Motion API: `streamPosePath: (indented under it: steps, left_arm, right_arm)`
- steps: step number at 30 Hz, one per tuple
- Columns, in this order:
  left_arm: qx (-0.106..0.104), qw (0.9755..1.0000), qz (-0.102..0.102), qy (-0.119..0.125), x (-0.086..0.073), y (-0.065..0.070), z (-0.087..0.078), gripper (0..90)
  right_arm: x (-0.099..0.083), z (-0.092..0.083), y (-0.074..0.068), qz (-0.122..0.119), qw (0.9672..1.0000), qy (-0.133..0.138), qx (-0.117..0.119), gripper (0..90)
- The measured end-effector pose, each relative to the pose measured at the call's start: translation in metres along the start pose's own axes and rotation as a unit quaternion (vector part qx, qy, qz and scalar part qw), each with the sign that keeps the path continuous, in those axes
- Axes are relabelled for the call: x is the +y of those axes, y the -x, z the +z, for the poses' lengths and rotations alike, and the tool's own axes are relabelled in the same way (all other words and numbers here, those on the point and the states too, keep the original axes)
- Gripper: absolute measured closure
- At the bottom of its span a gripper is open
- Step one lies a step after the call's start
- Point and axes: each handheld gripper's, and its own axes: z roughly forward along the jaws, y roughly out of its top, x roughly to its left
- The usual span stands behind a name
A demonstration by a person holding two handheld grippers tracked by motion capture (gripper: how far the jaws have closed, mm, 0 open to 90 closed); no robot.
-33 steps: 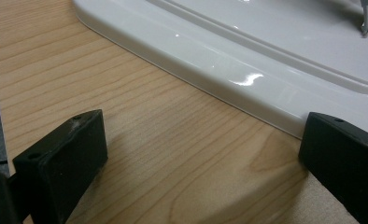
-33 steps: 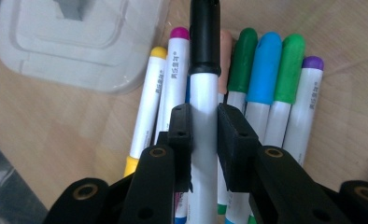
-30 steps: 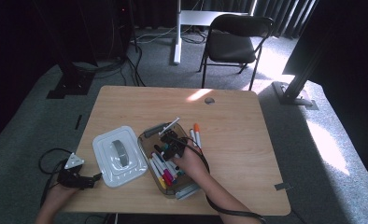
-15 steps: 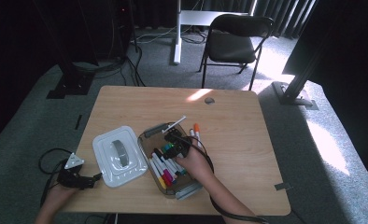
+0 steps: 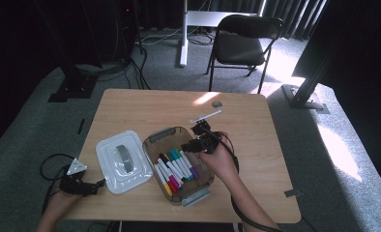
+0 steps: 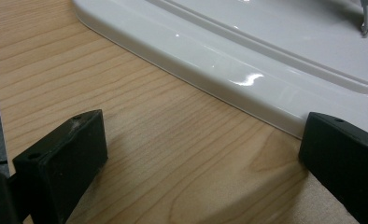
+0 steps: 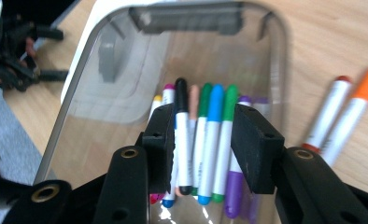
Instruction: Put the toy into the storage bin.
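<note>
A clear plastic box (image 5: 155, 143) in the middle of the wooden table holds several coloured markers (image 5: 176, 166) lying side by side. My right gripper (image 5: 188, 146) hovers over the box's right side. Its jaws have just been opening and stand apart with nothing gripped. In the right gripper view (image 7: 203, 128) the black, green and blue markers (image 7: 210, 140) lie below the gap. Two more markers, red-capped (image 7: 323, 120) and orange-capped (image 7: 357, 109), rest on the table beside the box. My left gripper (image 5: 97, 184) sits low at the table's front left corner, open (image 6: 201, 140), next to the white lid (image 6: 247, 70).
The white lid (image 5: 123, 162) with a grey handle lies flat left of the box. A small round mark (image 5: 216, 103) shows on the far part of the table (image 5: 145, 108). A black chair (image 5: 244, 38) stands on the carpet behind the table.
My right gripper has lifted out of the box and shifted toward its right rim, and its jaws have parted. My left gripper has stayed where it was.
</note>
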Motion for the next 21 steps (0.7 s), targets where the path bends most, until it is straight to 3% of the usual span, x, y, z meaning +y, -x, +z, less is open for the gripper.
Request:
streamPosePath:
  steps: [6, 10, 15, 21]
  left_arm:
    - [0.0, 1.0, 0.0, 0.0, 0.0, 0.0, 0.0, 1.7]
    - [0.0, 1.0, -0.001, 0.0, 0.0, 0.0, 0.0, 1.7]
    - [0.0, 1.0, 0.0, -0.001, 0.0, 0.0, 0.0, 1.7]
    - [0.0, 1.0, 0.0, -0.001, 0.0, 0.0, 0.0, 1.6]
  right_arm:
    - [-0.001, -0.013, 0.015, 0.015, 0.9995, 0.022, -0.018, 56.9]
    - [-0.004, -0.016, 0.039, 0.041, 0.9979, 0.032, -0.038, 55.0]
    - [-0.008, -0.006, 0.065, 0.065, 0.9954, 0.028, -0.064, 53.4]
    - [-0.016, 0.018, 0.094, 0.092, 0.9925, 0.017, -0.078, 53.0]
